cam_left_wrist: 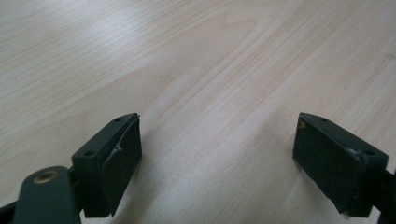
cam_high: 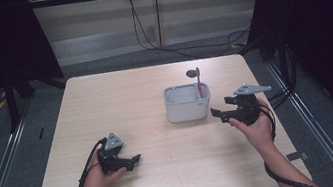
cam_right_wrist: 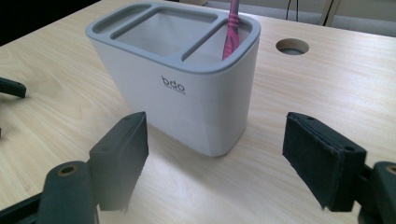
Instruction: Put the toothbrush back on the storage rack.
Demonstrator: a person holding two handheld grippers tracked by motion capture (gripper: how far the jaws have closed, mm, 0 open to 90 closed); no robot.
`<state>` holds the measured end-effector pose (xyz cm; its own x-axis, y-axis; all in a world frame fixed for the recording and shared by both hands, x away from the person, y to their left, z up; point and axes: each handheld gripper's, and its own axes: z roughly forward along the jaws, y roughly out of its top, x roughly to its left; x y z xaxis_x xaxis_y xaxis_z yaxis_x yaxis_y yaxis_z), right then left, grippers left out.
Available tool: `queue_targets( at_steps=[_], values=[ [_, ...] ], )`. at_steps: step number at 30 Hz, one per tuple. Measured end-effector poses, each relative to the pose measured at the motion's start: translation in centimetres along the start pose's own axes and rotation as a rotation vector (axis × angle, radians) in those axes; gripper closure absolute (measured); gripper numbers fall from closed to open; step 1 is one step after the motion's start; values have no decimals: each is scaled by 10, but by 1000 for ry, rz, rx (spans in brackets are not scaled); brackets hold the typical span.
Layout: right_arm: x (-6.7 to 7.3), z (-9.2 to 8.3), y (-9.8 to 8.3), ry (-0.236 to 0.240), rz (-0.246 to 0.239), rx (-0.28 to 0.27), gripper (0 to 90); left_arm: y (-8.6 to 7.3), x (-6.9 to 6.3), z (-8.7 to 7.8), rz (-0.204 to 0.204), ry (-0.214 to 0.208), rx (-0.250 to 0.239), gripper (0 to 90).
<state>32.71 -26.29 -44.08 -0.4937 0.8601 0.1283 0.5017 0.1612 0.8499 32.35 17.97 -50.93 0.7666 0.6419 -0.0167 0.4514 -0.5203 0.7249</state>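
Resting low over the near-left table, the left gripper has its jaws spread on nothing. Right of centre stands the white holder, a pink toothbrush in its right compartment; just beside it, the right gripper is spread, empty.

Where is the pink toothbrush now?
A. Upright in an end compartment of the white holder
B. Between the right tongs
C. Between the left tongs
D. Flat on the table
A: the toothbrush stands in an end compartment of the holder, and both tongs are open and hold nothing.
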Motion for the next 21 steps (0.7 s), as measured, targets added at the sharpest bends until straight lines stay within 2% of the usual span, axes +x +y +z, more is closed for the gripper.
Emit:
queue_targets(
  at_steps=[21],
  values=[
    [-8,-2,-22,11,0,40,191,0,0,0,3,4,3,153]
  ],
)
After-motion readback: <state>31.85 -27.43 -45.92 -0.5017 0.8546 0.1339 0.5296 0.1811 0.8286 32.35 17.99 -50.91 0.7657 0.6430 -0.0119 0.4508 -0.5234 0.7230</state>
